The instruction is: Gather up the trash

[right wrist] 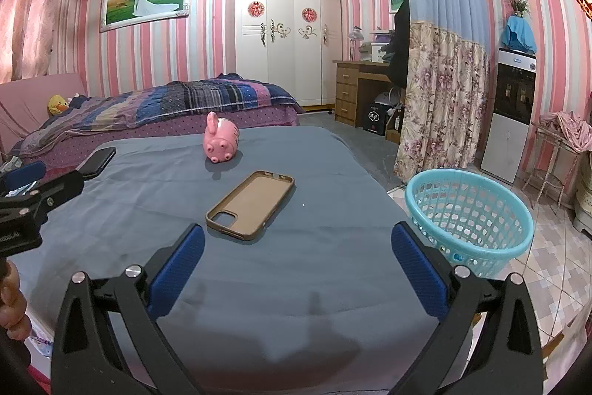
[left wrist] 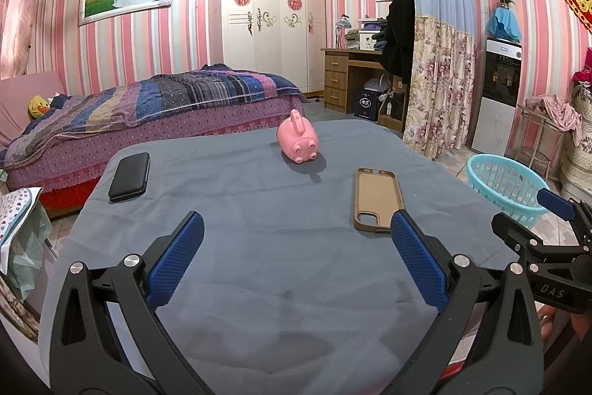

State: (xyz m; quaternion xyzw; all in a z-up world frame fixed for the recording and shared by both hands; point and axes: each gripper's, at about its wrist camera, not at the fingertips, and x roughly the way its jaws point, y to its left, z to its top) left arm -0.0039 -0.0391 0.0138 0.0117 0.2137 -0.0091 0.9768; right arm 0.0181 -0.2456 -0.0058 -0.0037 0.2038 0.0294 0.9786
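A table under a grey-blue cloth (left wrist: 259, 202) (right wrist: 296, 247) holds a pink pig toy (left wrist: 298, 139) (right wrist: 220, 141), a brown phone case (left wrist: 377, 198) (right wrist: 251, 204) lying hollow side up, and a black case (left wrist: 129, 176) (right wrist: 98, 162) at the far left. A turquoise plastic basket (left wrist: 507, 186) (right wrist: 470, 219) stands on the floor right of the table. My left gripper (left wrist: 296, 239) is open and empty above the near cloth. My right gripper (right wrist: 298, 243) is open and empty, near the table's right edge; it also shows in the left wrist view (left wrist: 555, 206).
A bed (left wrist: 148, 113) stands beyond the table, with a white wardrobe (left wrist: 270, 17) and a wooden desk (left wrist: 351, 76) behind. A floral curtain (right wrist: 440, 99) and a water dispenser (right wrist: 512, 113) stand at the right. A bag (left wrist: 22, 239) hangs left of the table.
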